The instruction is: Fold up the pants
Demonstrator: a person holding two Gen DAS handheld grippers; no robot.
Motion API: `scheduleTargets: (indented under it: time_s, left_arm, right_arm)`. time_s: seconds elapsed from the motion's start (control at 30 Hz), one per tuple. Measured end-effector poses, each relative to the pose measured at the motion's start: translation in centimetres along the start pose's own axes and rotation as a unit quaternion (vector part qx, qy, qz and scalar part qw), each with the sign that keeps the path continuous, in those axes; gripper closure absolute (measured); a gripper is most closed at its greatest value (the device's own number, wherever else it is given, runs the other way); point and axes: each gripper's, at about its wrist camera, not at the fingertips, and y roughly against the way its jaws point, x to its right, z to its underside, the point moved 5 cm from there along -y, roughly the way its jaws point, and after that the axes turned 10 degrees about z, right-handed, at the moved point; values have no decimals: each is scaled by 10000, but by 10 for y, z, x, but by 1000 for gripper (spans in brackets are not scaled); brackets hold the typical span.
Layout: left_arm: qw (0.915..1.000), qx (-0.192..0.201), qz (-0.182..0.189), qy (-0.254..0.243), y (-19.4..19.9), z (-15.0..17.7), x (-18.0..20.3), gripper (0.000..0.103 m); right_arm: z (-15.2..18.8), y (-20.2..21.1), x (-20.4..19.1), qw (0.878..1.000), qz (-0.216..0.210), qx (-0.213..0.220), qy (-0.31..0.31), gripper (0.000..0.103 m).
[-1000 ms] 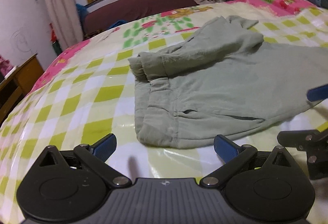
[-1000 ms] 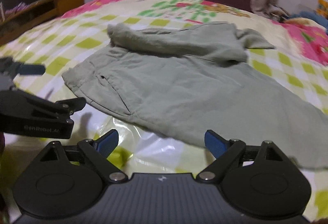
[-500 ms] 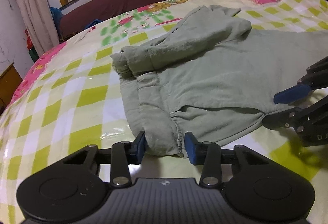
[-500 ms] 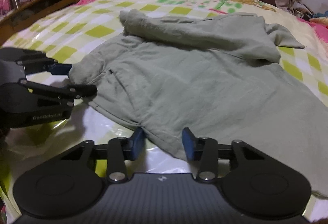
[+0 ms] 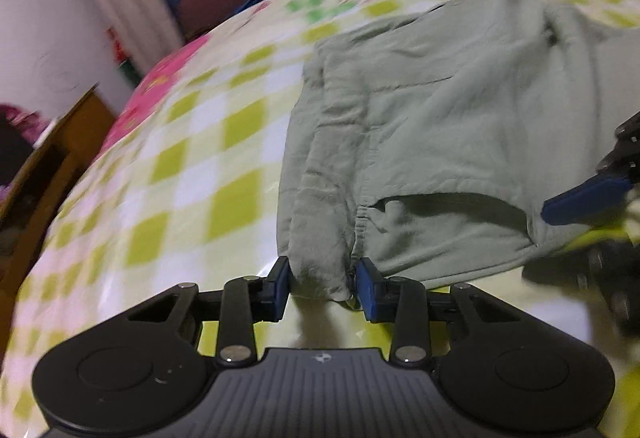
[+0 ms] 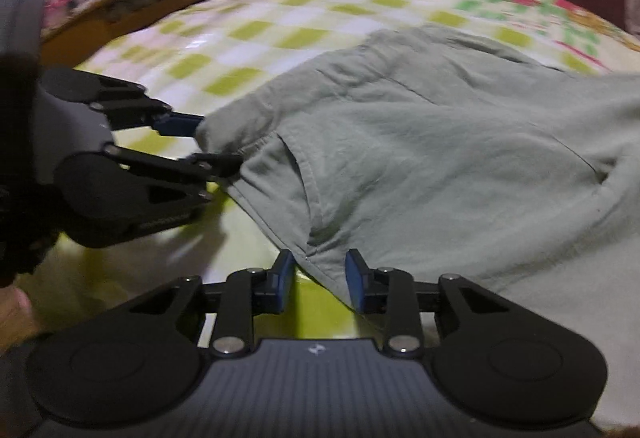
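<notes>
The left gripper [image 5: 322, 284], spread wide a second ago, now pinches the bunched waistband corner of the pale green cotton pants [image 5: 440, 125], and the right gripper [image 6: 320, 278] pinches the near edge beside the side pocket. The pants lie on the bed with the yellow-green checked cover [image 5: 208, 165], and their near edge now rises off it between the two grippers. Judging by both grips, a fold away from the person is starting.

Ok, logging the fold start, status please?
Left gripper shut on pants waistband corner. Right gripper shut on near edge. Pants on checkered bedspread, nothing blocking.
</notes>
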Motion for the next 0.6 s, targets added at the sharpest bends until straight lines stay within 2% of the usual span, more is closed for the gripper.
scheduleTargets:
  time_s: [0.07,0.17,0.27,0.37,0.43,0.5,0.6]
  left_arm:
    - [9997,-71,-103,232,5,12,-12,53]
    - [9987,-52,-203,455,17,20,-15,51]
    - [9986,4,-259,470,28,21,-7,50]
    - [9986,90,-341,403,39,16,4,49]
    - [9982,150,-394,423,45,13,10,49]
    - [9978,196,-414,474,48,10,8,49]
    - [9981,-27,-421,442,41,10,15,49]
  right_arm:
    - [-3,-1,-19,9998,-182,32,42,50]
    - [-3,10,-19,9992,-325,87,-229,53]
    - [8,33,19,9952,-176,58,-962,52]
    - [33,67,77,9867,423,172,-1561,52]
    - [55,84,124,9770,967,173,-1895,52]
    - [79,97,168,9633,1528,66,-2204,52]
    - [118,106,231,9325,2264,-306,-2798,52]
